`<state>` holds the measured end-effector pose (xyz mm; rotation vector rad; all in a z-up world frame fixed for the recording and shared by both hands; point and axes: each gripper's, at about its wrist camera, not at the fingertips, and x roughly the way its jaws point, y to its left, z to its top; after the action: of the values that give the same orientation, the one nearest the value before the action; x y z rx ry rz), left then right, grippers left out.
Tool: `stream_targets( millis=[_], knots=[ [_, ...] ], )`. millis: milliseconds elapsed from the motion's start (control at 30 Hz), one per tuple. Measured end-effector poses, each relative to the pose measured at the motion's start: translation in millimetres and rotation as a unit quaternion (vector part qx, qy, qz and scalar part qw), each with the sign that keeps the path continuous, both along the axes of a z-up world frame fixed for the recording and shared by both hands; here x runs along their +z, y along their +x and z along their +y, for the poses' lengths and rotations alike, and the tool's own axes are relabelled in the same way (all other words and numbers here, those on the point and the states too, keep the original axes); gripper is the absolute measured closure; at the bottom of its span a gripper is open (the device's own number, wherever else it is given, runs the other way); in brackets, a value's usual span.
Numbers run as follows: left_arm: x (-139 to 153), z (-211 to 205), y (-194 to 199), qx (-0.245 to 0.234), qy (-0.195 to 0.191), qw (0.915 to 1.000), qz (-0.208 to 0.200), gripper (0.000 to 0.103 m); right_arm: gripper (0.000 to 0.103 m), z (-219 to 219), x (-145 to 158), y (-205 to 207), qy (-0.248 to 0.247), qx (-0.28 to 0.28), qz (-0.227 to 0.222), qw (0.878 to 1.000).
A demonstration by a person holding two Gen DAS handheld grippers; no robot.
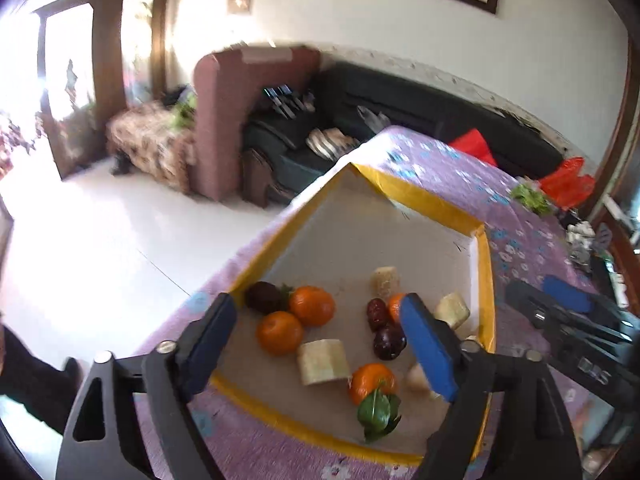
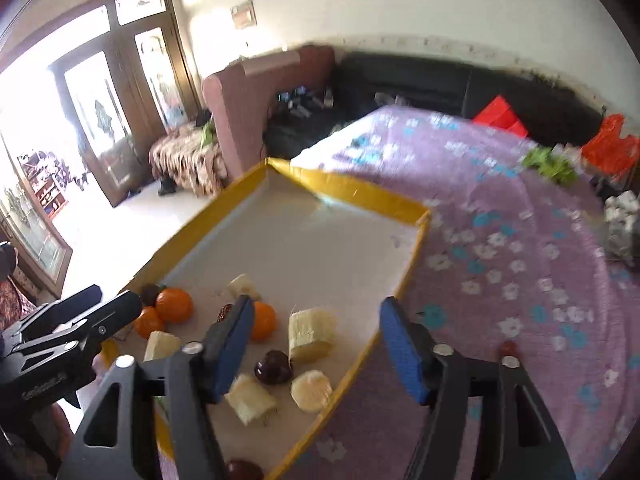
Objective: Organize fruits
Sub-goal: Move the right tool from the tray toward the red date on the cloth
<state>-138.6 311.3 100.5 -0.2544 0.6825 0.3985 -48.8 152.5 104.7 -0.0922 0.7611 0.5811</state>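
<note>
Fruit [image 1: 312, 306] sits mixed at the near end of the tray [image 1: 420, 194]: oranges, dark plums, pale chunks, packed close. Left gripper [image 1: 320, 344] and right gripper [image 2: 316, 344] both hover spread wide, holding nothing. Risks: a finger knocks a neighbour, round oranges roll, or a finger catches the tray's rim and shifts it on the cloth [image 2: 520, 208].

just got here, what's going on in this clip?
A person holds two hand-held grippers over a yellow-rimmed tray on a purple floral tablecloth. The tray holds oranges, dark plums and pale cut chunks. The left hand-held gripper and right hand-held gripper are both open and hold nothing.
</note>
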Motion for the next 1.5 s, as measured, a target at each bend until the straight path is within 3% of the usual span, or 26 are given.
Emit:
stream_targets(
  millis=[167,333,600,1000,1133,1367,1500],
  knots=[
    [9.4,-43.5,-13.6,0.022,0.084,0.9963,0.001,0.008,0.019,-29.2,9.3,-36.7,0.002,-0.003,-0.043,0.999],
    [9.9,-75.5,-17.2,-0.011,0.103,0.9946,0.01,0.008,0.018,-56.6,1.5,-64.2,-0.009,-0.015,-0.055,0.998],
    [14.0,-103.8,-23.3,-0.04,0.12,0.9919,0.015,0.008,0.018,-97.4,-3.1,-68.8,0.003,-0.043,-0.044,0.998],
    [14.8,-113.8,-22.5,-0.06,0.107,0.9922,0.023,0.008,0.016,-136.0,-0.7,-69.4,0.014,-0.074,-0.044,0.996],
    [13.9,-109.6,-21.9,-0.071,0.085,0.9936,0.023,0.008,0.016,-153.2,0.3,-66.9,0.006,-0.091,-0.05,0.995],
    [3.4,-105.2,-14.4,-0.097,0.04,0.9942,0.024,0.008,0.017,-233.2,4.1,-32.9,0.006,-0.18,-0.03,0.983],
    [-5.1,-111.9,-4.8,-0.109,0.035,0.993,0.032,0.008,0.017,-263.2,-1.1,-6.4,0.028,-0.207,0.008,0.978]
  ],
)
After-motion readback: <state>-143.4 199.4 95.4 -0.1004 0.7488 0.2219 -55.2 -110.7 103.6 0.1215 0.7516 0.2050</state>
